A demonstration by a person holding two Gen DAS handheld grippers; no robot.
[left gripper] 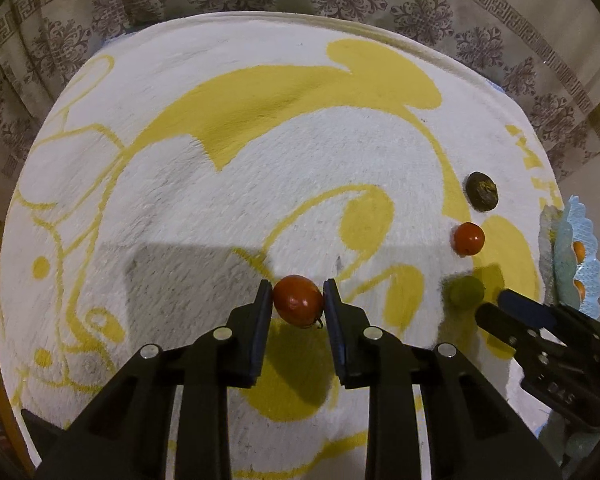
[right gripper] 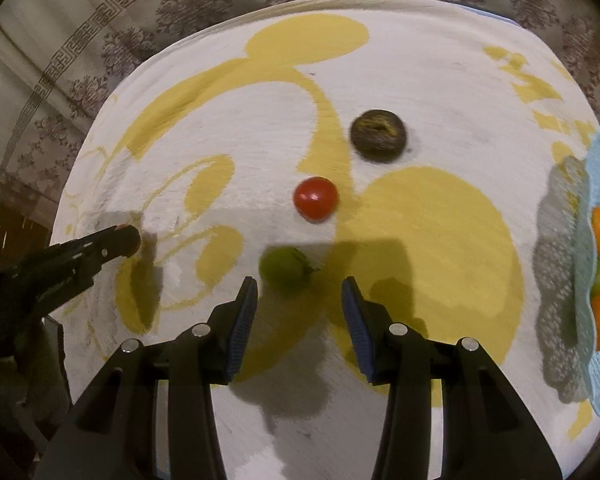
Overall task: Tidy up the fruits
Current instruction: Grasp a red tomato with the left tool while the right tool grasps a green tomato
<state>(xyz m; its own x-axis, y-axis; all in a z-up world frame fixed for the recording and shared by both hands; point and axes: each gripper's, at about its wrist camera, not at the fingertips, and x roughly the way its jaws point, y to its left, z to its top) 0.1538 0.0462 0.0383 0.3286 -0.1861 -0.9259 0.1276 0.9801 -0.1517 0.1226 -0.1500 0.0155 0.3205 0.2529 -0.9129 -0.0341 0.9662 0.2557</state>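
Glossy red tomato [left gripper: 298, 300] clamped in left hand-held gripper [left gripper: 297, 300]; right hand-held gripper [right gripper: 299, 294] spread near round green fruit [right gripper: 284, 269].

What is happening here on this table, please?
A person is sorting fruits with two handheld grippers. The left gripper is shut on a red fruit. The right gripper is open, just before a green fruit. Another red fruit and a dark fruit lie on the cloth. The blue tray already holds some fruits.
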